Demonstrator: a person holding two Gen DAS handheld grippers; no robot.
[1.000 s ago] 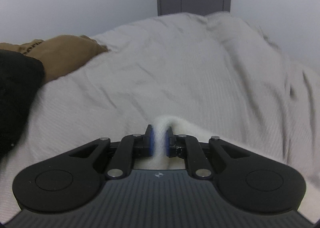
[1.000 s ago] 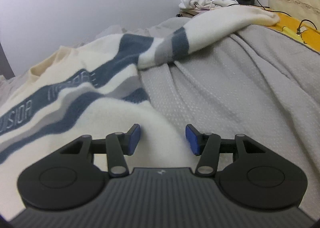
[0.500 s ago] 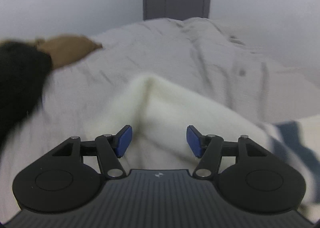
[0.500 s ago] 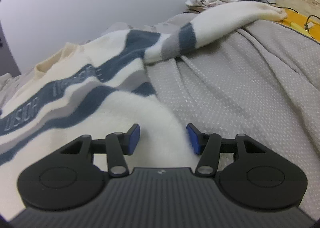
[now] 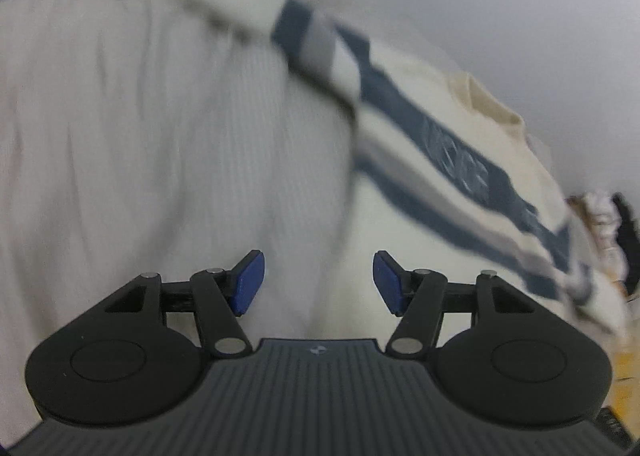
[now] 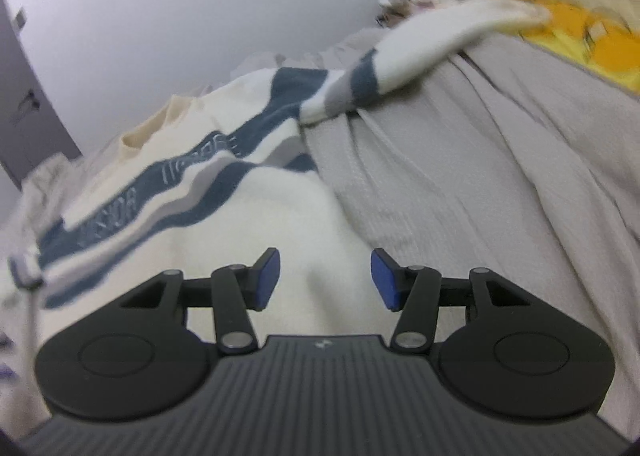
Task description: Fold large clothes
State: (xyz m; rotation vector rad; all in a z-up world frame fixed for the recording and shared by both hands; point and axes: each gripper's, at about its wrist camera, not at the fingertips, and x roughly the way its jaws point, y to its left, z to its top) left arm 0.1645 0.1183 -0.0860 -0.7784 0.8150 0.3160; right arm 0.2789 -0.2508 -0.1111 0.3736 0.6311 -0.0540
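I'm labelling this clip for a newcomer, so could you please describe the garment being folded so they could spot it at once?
Start from the grey bedspread that covers the bed. Spread flat on it lies the cream sweater, one sleeve reaching toward the yellow item. Only it carries navy and grey stripes with lettering across the chest.

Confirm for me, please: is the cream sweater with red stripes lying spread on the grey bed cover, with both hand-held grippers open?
Not quite: the stripes on the cream knit sweater are navy blue and grey, not red, as the right wrist view shows. It does lie on the grey bed cover, with both hand-held grippers open.
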